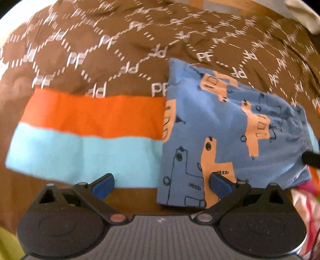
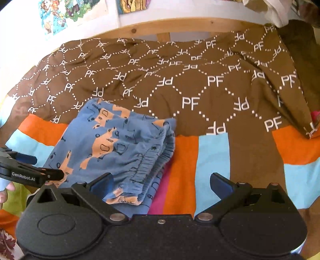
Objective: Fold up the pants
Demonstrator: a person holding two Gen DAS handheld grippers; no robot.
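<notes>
The blue pants [image 1: 226,128] with orange animal prints lie folded into a compact bundle on the bedspread. In the right wrist view the pants [image 2: 120,148] show their gathered waistband stacked on the right side. My left gripper [image 1: 162,183] hovers open over the bundle's near left edge, holding nothing. My right gripper [image 2: 162,184] is open too, above the waistband corner, with its left pad over the cloth. The left gripper [image 2: 40,166] shows at the bundle's left side in the right wrist view. A black fingertip [image 1: 311,158] of the right gripper pokes in at the far right.
The bedspread [image 2: 200,84] is brown with white PF lettering, plus orange [image 1: 90,114] and light blue [image 1: 80,156] stripes. A wooden bed rail [image 2: 180,26] and a wall with posters [image 2: 60,14] stand behind. A hand [image 2: 6,190] holds the left gripper.
</notes>
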